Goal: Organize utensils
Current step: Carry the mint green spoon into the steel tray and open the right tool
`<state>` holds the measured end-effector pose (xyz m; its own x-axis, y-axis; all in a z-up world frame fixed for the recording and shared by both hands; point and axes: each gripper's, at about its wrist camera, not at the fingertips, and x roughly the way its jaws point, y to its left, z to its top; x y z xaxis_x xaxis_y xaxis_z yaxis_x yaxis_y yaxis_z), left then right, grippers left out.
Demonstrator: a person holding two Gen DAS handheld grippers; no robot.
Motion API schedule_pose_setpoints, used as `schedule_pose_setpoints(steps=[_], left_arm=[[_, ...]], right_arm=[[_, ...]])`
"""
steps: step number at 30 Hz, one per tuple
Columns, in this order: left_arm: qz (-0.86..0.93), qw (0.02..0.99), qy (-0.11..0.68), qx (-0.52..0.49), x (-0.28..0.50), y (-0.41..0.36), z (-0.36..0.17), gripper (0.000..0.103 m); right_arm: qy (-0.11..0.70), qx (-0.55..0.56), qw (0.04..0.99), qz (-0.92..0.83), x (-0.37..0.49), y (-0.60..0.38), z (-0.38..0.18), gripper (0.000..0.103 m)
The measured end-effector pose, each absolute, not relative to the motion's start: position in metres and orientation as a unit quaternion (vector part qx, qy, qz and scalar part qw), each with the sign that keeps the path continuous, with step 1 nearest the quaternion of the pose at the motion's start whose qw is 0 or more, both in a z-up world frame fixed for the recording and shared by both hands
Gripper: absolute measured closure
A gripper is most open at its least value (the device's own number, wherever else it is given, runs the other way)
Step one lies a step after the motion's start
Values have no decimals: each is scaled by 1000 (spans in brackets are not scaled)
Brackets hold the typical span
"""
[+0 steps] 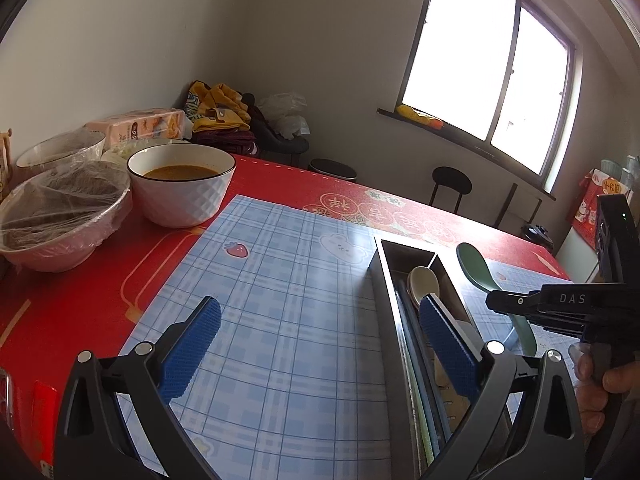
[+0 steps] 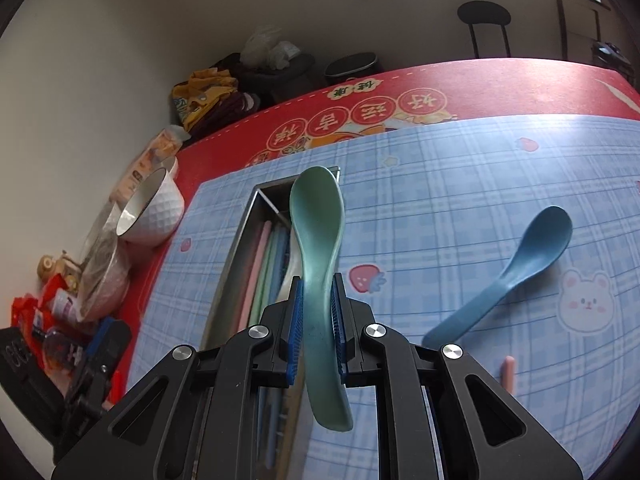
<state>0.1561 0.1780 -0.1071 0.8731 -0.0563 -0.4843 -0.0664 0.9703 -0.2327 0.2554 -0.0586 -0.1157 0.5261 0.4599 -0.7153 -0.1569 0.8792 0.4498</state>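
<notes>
My right gripper [image 2: 317, 300] is shut on the handle of a green spoon [image 2: 316, 216], whose bowl hangs over the far end of a steel utensil box [image 2: 240, 240]. The box holds several pastel chopsticks [image 2: 264, 264] and a white spoon [image 1: 423, 282]. In the left wrist view the green spoon [image 1: 476, 266] hovers just right of the steel box [image 1: 386, 276], gripped by the right gripper [image 1: 494, 302]. My left gripper [image 1: 320, 344] stands open over the blue checked mat, its right finger above the box. A blue spoon [image 2: 516, 268] lies on the mat to the right.
A white bowl of orange soup [image 1: 182, 188] and two film-covered bowls [image 1: 60, 220] stand on the red tablecloth at the left. A pink stick [image 2: 508, 372] lies on the mat near the blue spoon. Snack packets [image 2: 44, 320] crowd the table's left edge. Black stools [image 1: 450, 184] stand beyond the table.
</notes>
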Motion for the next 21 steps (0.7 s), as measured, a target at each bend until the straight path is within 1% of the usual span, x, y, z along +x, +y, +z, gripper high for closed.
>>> schedule_pose_setpoints(steps=[8,21], left_arm=[[2,964,239,-120,151,175,-103,6],[1,961,250,-117,154,172,-105,6]], right_arm=[[469,176,848,171,267,-37,-123,89],[486,178,841,157,273,-36,-135,88]])
